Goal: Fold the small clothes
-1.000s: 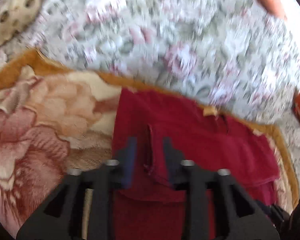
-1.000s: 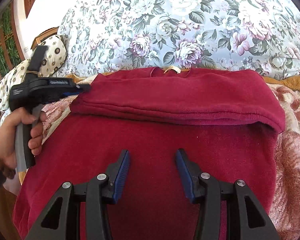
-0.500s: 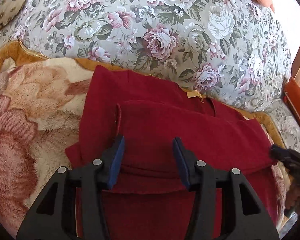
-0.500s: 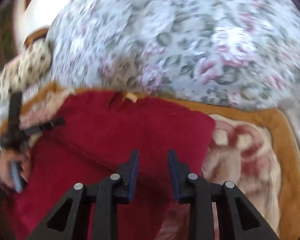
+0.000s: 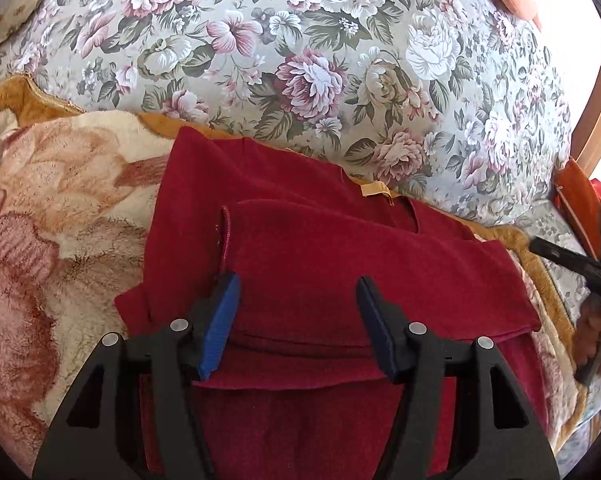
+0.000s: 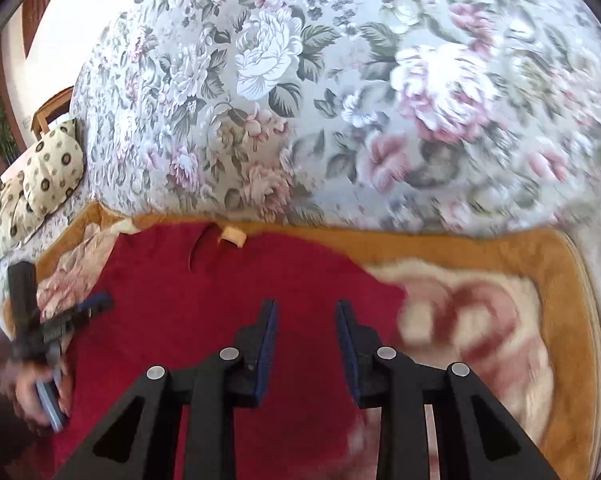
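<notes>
A dark red fleece garment (image 5: 340,264) lies flat on a plush floral blanket (image 5: 52,216), its tan neck label (image 5: 374,189) towards the sofa back. One sleeve is folded across its body, with the cuff (image 5: 225,236) at the left. My left gripper (image 5: 296,312) is open and empty just above the folded sleeve. My right gripper (image 6: 306,336) is open and empty over the garment's right edge (image 6: 204,312). The right view is blurred. Each gripper shows at the edge of the other's view.
A floral sofa back (image 5: 320,60) rises behind the garment. A spotted cushion (image 6: 48,168) lies at the far left, an orange cushion (image 5: 576,204) at the far right. The blanket's orange border (image 6: 460,244) runs along the sofa back.
My left gripper has let go of the sleeve, opened wide and drawn back a little. My right gripper has swung right to the garment's right edge, its jaws narrower than a second ago.
</notes>
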